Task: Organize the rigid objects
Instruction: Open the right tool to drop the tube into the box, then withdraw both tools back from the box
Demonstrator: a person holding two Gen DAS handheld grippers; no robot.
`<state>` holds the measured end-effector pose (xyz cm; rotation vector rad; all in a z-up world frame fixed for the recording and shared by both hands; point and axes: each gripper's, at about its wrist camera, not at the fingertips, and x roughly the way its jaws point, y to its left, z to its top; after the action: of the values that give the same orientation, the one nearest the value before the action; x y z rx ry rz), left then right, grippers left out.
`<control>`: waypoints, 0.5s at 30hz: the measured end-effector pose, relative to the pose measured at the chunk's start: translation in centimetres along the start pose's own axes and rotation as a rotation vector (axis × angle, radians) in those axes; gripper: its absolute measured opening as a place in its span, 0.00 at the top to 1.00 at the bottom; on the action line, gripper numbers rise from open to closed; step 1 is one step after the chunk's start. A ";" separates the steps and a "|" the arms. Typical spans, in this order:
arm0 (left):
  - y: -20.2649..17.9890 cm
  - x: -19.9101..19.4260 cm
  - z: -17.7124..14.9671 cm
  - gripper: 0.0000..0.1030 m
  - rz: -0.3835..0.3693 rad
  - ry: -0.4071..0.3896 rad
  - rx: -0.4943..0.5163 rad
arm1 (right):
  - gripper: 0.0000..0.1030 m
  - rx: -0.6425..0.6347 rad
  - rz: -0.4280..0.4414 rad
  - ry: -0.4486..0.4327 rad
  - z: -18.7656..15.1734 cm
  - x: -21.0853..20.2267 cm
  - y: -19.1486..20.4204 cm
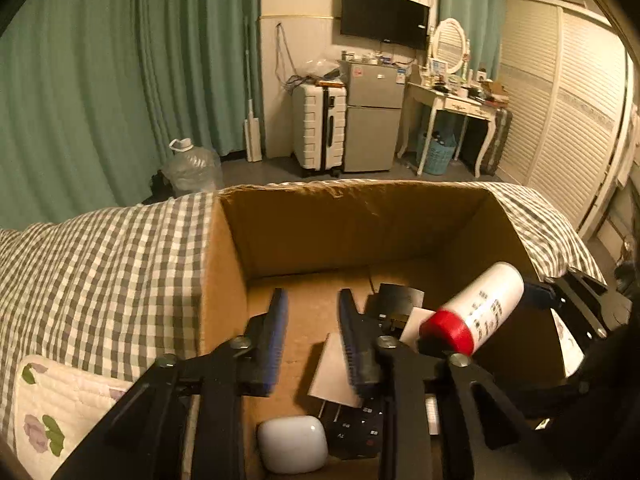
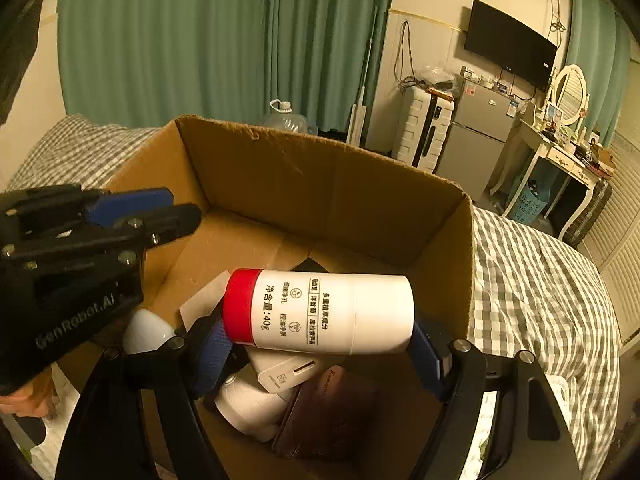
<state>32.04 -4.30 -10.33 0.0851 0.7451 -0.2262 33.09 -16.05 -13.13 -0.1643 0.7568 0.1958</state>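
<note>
A white tube with a red cap (image 2: 320, 314) lies sideways between the pads of my right gripper (image 2: 320, 344), which is shut on its two ends and holds it over the open cardboard box (image 2: 280, 168). The tube also shows in the left wrist view (image 1: 476, 312). My left gripper (image 1: 314, 328) is open and empty, its fingers down inside the box (image 1: 320, 216); it also shows at the left of the right wrist view (image 2: 152, 212). In the box lie a white earbud case (image 1: 292, 444), a black remote (image 1: 356, 428), a card (image 1: 332, 372), white items (image 2: 252, 404) and a dark wallet-like case (image 2: 332, 412).
The box stands on a bed with a grey checked cover (image 1: 100, 264). A floral pillow (image 1: 56, 408) lies at the left. Beyond the bed are green curtains (image 1: 120, 80), a water jug (image 1: 192, 168), a suitcase (image 1: 320, 128), a small fridge (image 1: 372, 116) and a dressing table (image 1: 452, 104).
</note>
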 end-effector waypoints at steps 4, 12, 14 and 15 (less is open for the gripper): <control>0.1 -1.5 0.6 0.49 0.012 -0.021 0.005 | 0.19 -0.014 -0.038 -0.059 0.8 -2.1 0.2; 0.9 -7.2 3.0 0.43 0.040 -0.113 -0.047 | 0.14 0.033 -0.050 -0.149 2.5 -7.8 -0.5; 0.9 -9.3 3.6 0.42 0.044 -0.148 -0.051 | 0.14 0.032 -0.062 -0.173 2.7 -9.6 -0.5; 0.9 -10.4 3.8 0.41 0.045 -0.168 -0.053 | 0.13 0.033 -0.066 -0.185 2.9 -10.6 -0.4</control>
<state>27.36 -2.24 -0.48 0.0321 0.5806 -0.1684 27.59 -17.02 -3.66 -0.1373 0.5699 0.1332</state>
